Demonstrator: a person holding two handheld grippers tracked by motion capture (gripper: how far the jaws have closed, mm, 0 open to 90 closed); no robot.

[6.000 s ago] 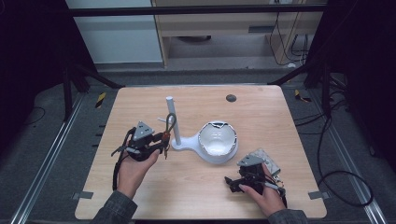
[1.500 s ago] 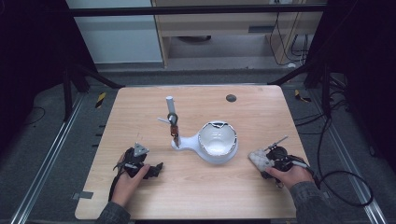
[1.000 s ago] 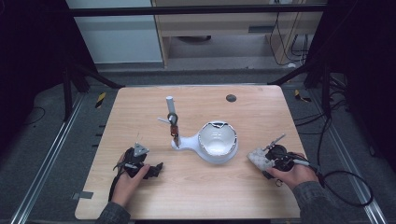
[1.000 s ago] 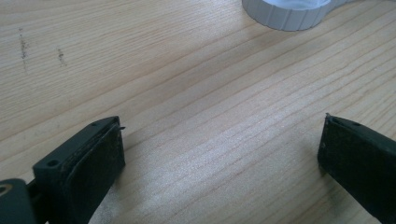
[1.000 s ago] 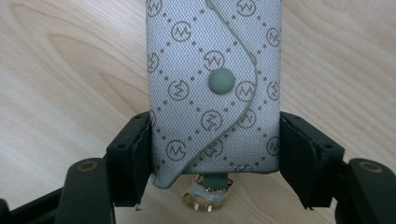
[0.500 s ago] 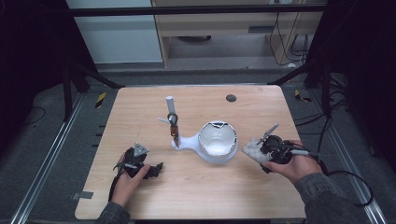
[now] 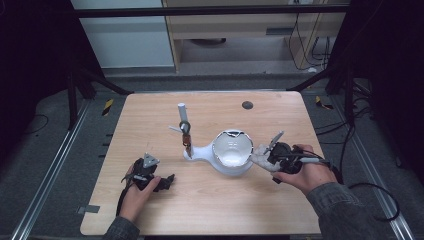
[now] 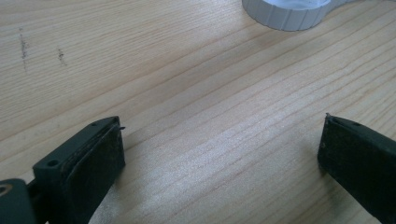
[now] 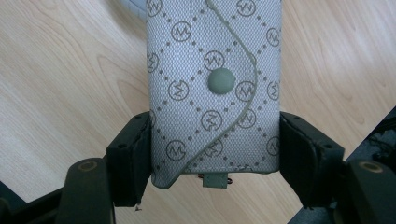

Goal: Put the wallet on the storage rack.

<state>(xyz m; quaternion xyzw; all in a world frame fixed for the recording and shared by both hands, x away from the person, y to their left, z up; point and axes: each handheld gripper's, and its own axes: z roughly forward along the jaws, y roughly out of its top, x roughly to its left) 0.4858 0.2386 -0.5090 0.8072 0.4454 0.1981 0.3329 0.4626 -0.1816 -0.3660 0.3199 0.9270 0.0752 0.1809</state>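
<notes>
A light wooden table (image 7: 150, 120) carries a white bowl-shaped stand (image 7: 231, 159) near its middle. A small dark disc (image 7: 247, 105) lies toward the far edge.

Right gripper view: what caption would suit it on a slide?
The right claw clamps a grey monogrammed pouch with a snap button, held above the wooden table.

Your table (image 7: 150, 210) sits evenly lit from overhead while its surroundings fall nearly black. Shadows stay soft. Both gripper views are bright and sharp, though the high view looks slightly grainy, perhaps.
</notes>
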